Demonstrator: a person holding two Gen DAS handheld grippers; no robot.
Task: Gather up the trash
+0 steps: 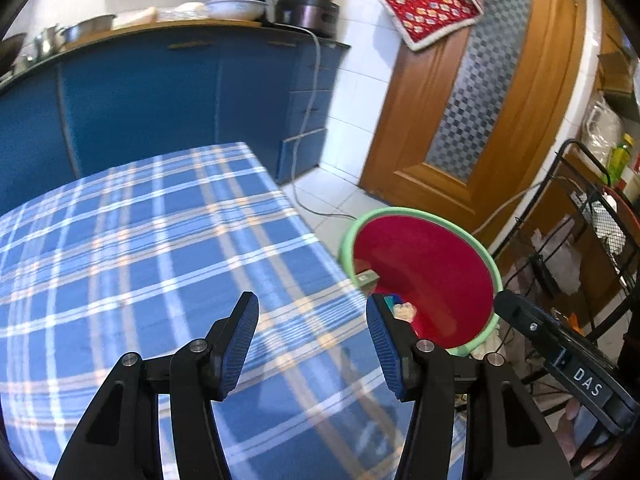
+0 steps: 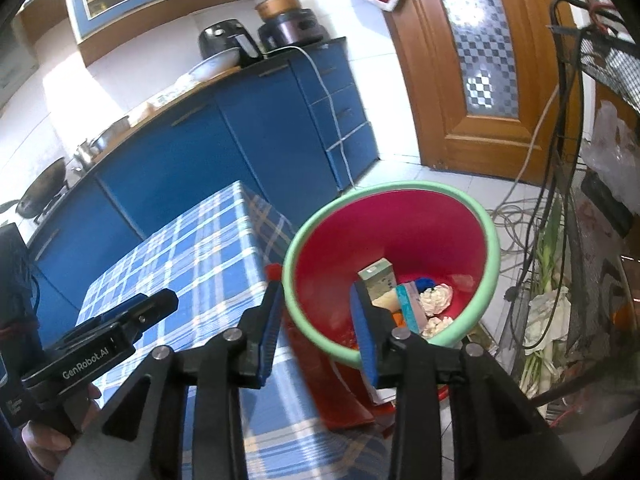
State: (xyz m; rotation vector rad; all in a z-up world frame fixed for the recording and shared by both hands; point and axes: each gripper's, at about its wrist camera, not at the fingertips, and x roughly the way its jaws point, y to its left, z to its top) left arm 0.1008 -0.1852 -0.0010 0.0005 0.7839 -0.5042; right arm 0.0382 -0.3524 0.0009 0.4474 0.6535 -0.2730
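A red bin (image 1: pixel 432 264) with a green rim stands on the floor just off the table's right edge. In the right wrist view the bin (image 2: pixel 420 232) holds a small carton (image 2: pixel 378 278), crumpled paper (image 2: pixel 436 298), a teal and pink box (image 2: pixel 412 306) and a blue scrap (image 2: pixel 424 282). My right gripper (image 2: pixel 316 286) hangs open over the bin's near rim with nothing between its pads. Over the blue plaid tablecloth (image 1: pixel 160 240), my left gripper (image 1: pixel 312 298) is open and empty too. The cloth shows no trash.
Blue kitchen cabinets (image 1: pixel 160 92) run behind the table, with pots and appliances on top. A wooden door (image 1: pixel 460 128) is at the back right. A black wire rack (image 2: pixel 576 200) and loose cables (image 2: pixel 516 220) crowd the floor right of the bin. A red stool-like object (image 2: pixel 340 392) sits under the bin.
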